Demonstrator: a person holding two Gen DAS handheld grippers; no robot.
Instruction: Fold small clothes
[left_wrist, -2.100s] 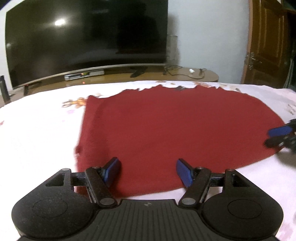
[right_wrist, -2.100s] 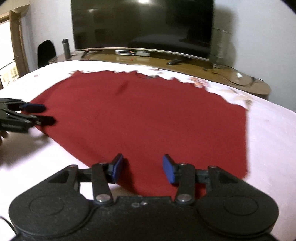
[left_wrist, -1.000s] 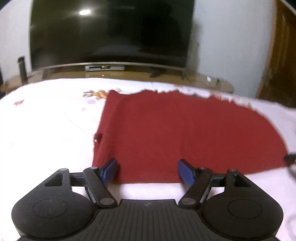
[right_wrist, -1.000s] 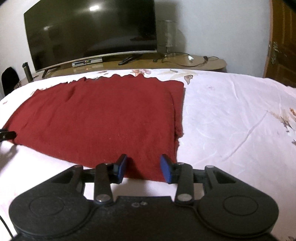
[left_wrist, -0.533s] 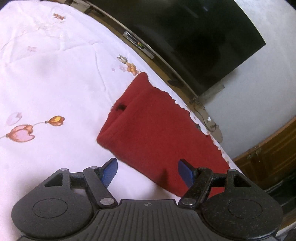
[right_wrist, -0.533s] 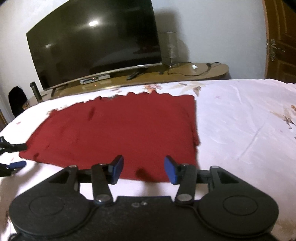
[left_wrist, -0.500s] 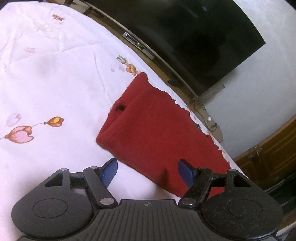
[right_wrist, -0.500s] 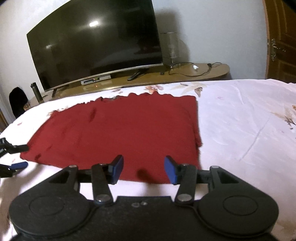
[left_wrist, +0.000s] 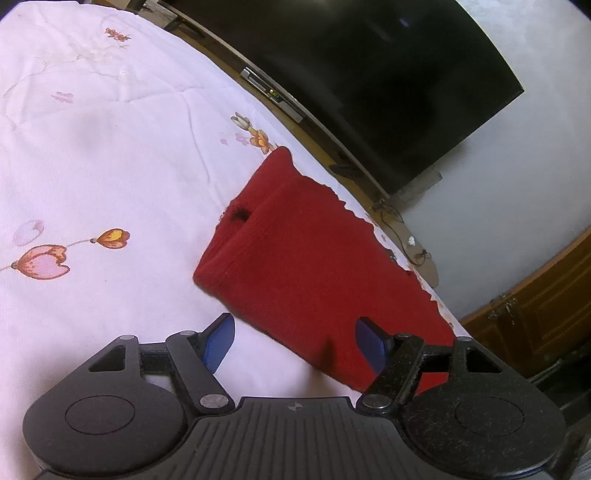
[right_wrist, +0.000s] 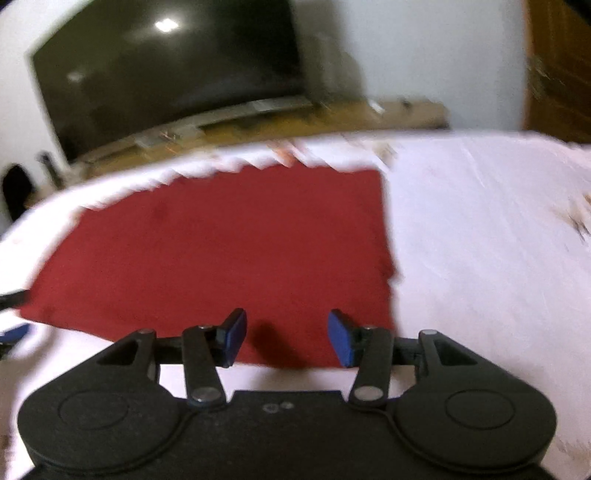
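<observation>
Since the earlier frames the left gripper (left_wrist: 293, 341) had rolled and swung out past the left end of the cloth, so its view tilted steeply, while the right gripper (right_wrist: 287, 338) had drawn slightly back toward the near edge, its view blurred by motion; the red knit garment (left_wrist: 314, 266) itself had not shifted on the bed.

The white floral bedsheet (left_wrist: 110, 155) spread beneath and ahead of both claws; beyond it, far ahead, stood a dark curved television (left_wrist: 388, 74) on a wooden stand (right_wrist: 295, 114); the garment lay flat in a long rectangle ahead of both claws, already doubled by the look of its rolled left end; a small dark hole or tuft (left_wrist: 240, 212) showed near that end, ahead of the left claw.

Both claws were spread wide and held nothing; the left one straddled the garment's near-left corner, the right one hung over the near edge close to the right end.

The step in hand was probably a pause between folds; the next move likely called for closing each claw on a near corner and carrying the edge across; the knit would sag and drag, so both sides should rise together.

No container was visible in either view.
</observation>
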